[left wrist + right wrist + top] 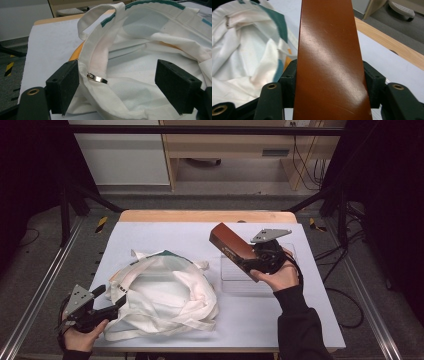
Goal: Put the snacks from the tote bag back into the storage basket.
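A white cloth bag [165, 292] with a teal-trimmed rim lies slack on the table, its mouth gaping. My left gripper [111, 304] sits at the bag's near left edge. In the left gripper view its jaws [117, 75] stand wide apart, with the bag's rim and a small metal ring [97, 78] lying against the left pad [71, 81]. A long reddish-brown box [232, 249] hangs tilted above the table to the right of the bag. My right gripper [254, 262] is shut on its near end. The box [327, 37] runs up between both pads [289, 80] in the right gripper view.
A clear flat plastic tray [235, 277] lies on the pale tabletop [165, 235] under my right hand. The table's wooden far edge [205, 216] borders a grey floor. Metal rails run along both sides, and cables lie at the right.
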